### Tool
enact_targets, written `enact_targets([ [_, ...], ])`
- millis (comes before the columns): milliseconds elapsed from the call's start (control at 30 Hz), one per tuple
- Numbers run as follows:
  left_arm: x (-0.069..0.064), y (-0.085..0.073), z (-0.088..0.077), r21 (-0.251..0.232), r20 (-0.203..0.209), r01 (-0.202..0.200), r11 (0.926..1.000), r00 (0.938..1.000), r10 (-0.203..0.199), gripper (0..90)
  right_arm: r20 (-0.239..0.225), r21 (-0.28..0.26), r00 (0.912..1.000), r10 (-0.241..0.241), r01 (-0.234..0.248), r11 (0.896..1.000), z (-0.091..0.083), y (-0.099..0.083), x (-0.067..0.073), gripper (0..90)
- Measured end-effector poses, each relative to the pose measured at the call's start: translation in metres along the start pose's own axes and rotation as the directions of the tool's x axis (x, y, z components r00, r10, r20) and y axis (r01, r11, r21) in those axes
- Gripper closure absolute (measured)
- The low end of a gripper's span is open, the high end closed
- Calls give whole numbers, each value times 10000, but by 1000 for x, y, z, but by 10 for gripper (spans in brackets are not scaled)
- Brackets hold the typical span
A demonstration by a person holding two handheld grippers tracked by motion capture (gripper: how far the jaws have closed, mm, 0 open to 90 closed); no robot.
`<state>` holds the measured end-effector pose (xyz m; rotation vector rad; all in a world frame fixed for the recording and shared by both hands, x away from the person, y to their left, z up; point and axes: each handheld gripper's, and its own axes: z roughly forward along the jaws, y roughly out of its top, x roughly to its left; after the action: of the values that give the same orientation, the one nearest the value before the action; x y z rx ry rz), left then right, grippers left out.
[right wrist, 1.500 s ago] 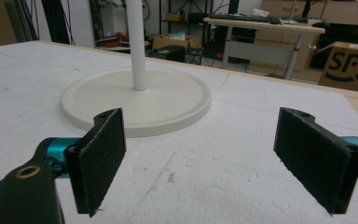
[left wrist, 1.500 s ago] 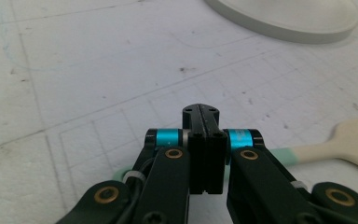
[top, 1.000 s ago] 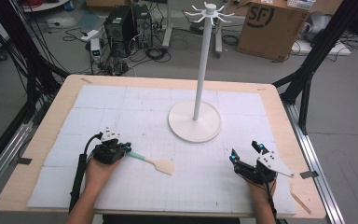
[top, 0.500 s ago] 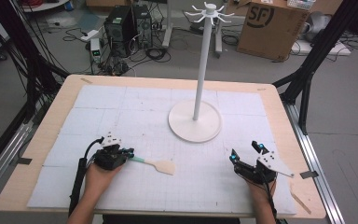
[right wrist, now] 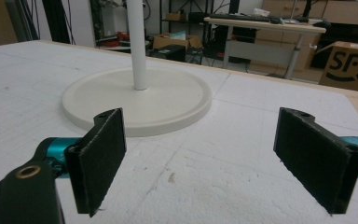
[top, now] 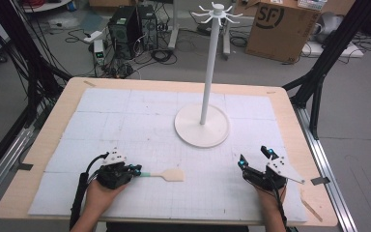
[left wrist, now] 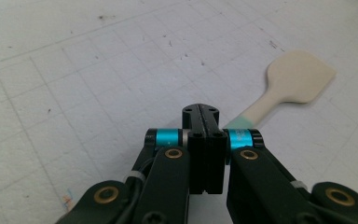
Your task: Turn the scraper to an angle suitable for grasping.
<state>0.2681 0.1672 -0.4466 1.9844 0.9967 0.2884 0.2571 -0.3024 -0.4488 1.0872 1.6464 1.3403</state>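
Foam-topped table point(top: 280, 96) (spatula point(top: 166, 174), stand point(top: 202, 126))

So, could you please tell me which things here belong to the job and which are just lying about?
Part of the job:
- spatula, its handle at the shut left gripper
- white hook stand
- right gripper, open

Lying about:
- cardboard box
- computer tower

The spatula point(top: 166, 174) lies on the table point(top: 67, 104), before the stand point(top: 202, 126).
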Motion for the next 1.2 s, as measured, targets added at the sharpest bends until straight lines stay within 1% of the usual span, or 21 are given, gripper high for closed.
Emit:
enact_targets([
  [133, -4, -1, 1, -25, 219, -24, 10000, 9998, 25, 900, 10, -20, 10000, -19, 19, 10000, 0, 0, 0, 160],
  [233, -9, -2, 1, -8, 403, -220, 9998, 9989, 221, 900, 8, -14, 10000, -1, 1, 10000, 0, 0, 0, 161],
  [300, -12, -3, 2, -57, 403, -304, 9995, 9987, 306, 900, -10, -2, 10000, 1, -1, 10000, 0, 0, 0, 160],
  [400, -13, -2, 2, -129, 204, -404, 9991, 9990, 407, 900, 1, -9, 10000, -11, 11, 10000, 0, 0, 0, 160],
  [433, -12, -3, 1, -159, 102, -388, 9991, 9992, 389, 900, -1, -6, 10000, -23, 23, 10000, 0, 0, 0, 160],
  [467, -10, -3, -1, -214, 88, -338, 9992, 9994, 340, 900, -3, -8, 10000, -23, 23, 10000, 0, 0, 0, 160],
  [533, -5, -4, -7, -361, 158, -320, 9988, 9993, 326, 900, -1, -10, 10000, -30, 30, 10000, 0, 0, 0, 160],
  [633, 5, -9, -21, -496, 336, -606, 9969, 9975, 623, 900, -8, -11, 10000, -27, 26, 10000, 0, 0, -1, 161],
  [700, 12, -13, -30, -588, 393, -499, 9970, 9979, 523, 900, -28, 3, 10000, -9, 9, 10000, 0, 0, 0, 161],
  [767, 23, -19, -43, -667, 307, -400, 9970, 9986, 421, 900, -23, -6, 10000, 1, -1, 10000, 0, 0, 0, 161],
  [800, 27, -21, -47, -670, 170, -367, 9971, 9991, 379, 900, -21, -7, 10000, -2, 2, 10000, 0, 0, 0, 161],
  [833, 30, -24, -52, -668, 67, -299, 9973, 9995, 304, 900, -21, -7, 10000, -2, 2, 10000, 0, 0, 0, 161],
  [900, 34, -28, -58, -604, -14, -287, 9978, 9996, 287, 900, -17, 0, 10000, -16, 16, 10000, 0, 0, 0, 160],
  [967, 35, -32, -60, -525, -77, -234, 9983, 9997, 230, 900, -15, -1, 10000, -23, 23, 10000, 0, 0, 0, 161],
  [1033, 34, -34, -60, -389, -146, -280, 9989, 9995, 274, 899, -10, 8, 10000, 5, -5, 10000, 0, 0, 0, 161],
  [1200, 31, -36, -54, -96, -263, -427, 9990, 9988, 424, 899, -15, 9, 10000, -2, 2, 10000, 0, 0, 0, 161],
])
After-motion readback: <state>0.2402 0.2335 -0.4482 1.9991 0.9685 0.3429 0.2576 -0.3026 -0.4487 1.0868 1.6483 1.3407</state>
